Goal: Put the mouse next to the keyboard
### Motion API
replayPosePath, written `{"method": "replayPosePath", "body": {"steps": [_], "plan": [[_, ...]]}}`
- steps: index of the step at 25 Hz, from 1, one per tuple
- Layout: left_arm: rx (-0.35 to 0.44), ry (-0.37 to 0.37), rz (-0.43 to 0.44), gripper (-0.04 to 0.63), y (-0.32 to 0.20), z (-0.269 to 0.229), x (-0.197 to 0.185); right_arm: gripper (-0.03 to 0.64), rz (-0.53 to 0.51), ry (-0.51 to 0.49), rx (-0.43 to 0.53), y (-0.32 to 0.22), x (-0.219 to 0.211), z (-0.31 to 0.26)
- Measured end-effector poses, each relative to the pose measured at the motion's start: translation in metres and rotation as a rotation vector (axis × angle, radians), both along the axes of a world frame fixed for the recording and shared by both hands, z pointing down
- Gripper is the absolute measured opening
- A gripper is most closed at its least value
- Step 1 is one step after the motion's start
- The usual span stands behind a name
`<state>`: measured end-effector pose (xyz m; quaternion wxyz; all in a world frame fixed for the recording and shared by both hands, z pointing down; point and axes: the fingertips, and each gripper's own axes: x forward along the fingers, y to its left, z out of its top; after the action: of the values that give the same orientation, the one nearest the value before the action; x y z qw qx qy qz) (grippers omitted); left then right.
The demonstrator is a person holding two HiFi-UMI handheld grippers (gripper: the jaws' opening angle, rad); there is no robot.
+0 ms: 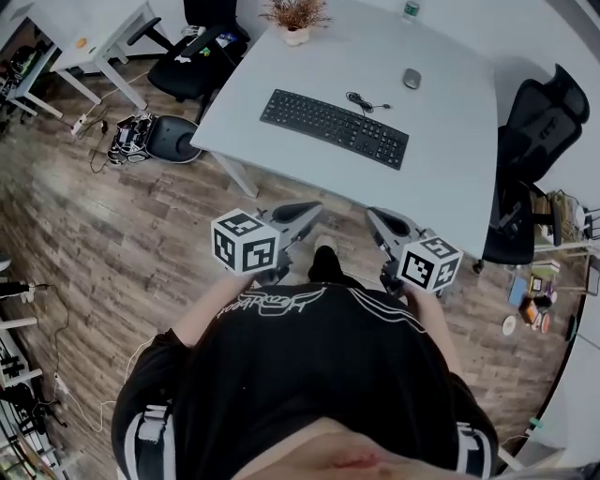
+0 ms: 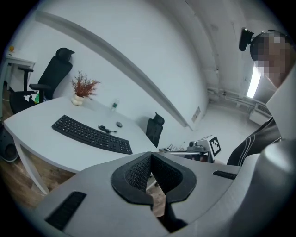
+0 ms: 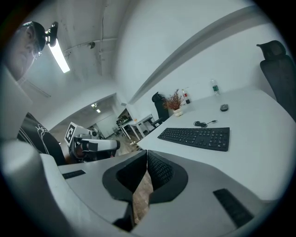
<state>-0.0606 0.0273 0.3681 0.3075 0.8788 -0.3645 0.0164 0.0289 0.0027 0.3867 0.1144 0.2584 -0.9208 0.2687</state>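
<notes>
A small grey mouse (image 1: 412,78) lies at the far side of the white table (image 1: 450,178), apart from the black keyboard (image 1: 334,127). A coiled black cable (image 1: 361,101) lies between them. Both grippers hang over the wooden floor, short of the table's near edge. My left gripper (image 1: 302,216) is shut with nothing in it, and so is my right gripper (image 1: 377,217). The left gripper view shows the left gripper's closed jaws (image 2: 150,158), with the keyboard (image 2: 91,134) and mouse (image 2: 119,124) beyond. The right gripper view shows the right gripper's closed jaws (image 3: 146,156), the keyboard (image 3: 196,137) and the mouse (image 3: 224,108).
A potted dry plant (image 1: 295,21) and a bottle (image 1: 410,9) stand at the table's far edge. Black office chairs stand at the right (image 1: 539,141) and at the far left (image 1: 202,47). Cables and a power strip (image 1: 131,136) lie on the floor at the left.
</notes>
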Motion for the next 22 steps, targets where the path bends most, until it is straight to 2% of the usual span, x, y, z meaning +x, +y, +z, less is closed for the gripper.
{"method": "replayPosePath", "body": {"steps": [7, 18, 22], "plan": [[-0.015, -0.031, -0.04, 0.008, -0.073, 0.001, -0.03, 0.009, 0.003, -0.039, -0.004, -0.084, -0.017, 0.0], [-0.035, -0.074, -0.041, 0.008, -0.227, 0.0, -0.035, 0.009, 0.136, -0.079, -0.012, -0.251, 0.031, -0.006], [-0.027, -0.075, -0.048, 0.008, -0.256, -0.001, -0.044, 0.009, 0.171, -0.034, 0.05, -0.297, 0.047, -0.02]]}}
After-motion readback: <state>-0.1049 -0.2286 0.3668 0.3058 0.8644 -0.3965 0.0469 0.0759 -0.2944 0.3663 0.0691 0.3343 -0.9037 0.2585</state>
